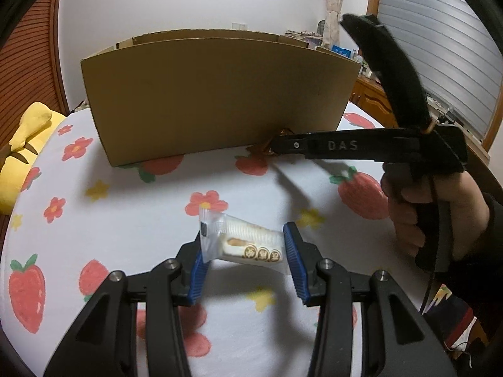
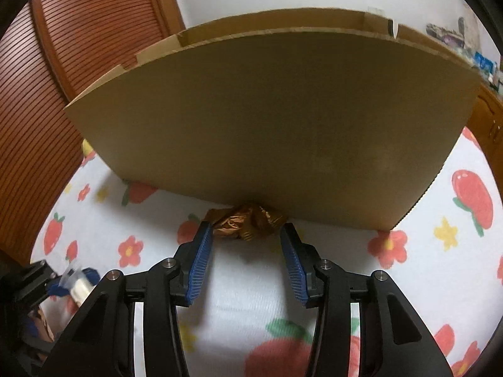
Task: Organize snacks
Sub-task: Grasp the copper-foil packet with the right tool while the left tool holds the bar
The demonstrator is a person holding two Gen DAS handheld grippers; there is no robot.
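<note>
My left gripper (image 1: 244, 235) is shut on a white snack packet (image 1: 251, 248), held across its blue pads a little above the strawberry-print cloth (image 1: 125, 207). The same packet (image 2: 77, 284) shows at the lower left of the right wrist view. A crumpled golden-brown wrapped snack (image 2: 248, 220) lies on the cloth against the foot of a brown cardboard box (image 2: 267, 119). My right gripper (image 2: 246, 229) stands open with its fingertips on either side of that snack. From the left wrist view, the right gripper (image 1: 276, 146) reaches in from the right toward the box (image 1: 220, 94).
A yellow plush toy (image 1: 25, 144) lies at the cloth's left edge. A hand (image 1: 433, 213) grips the right tool's handle. Behind the box are a wooden slatted door (image 2: 78, 47) and a white wall; a window blind (image 1: 440, 47) is at the far right.
</note>
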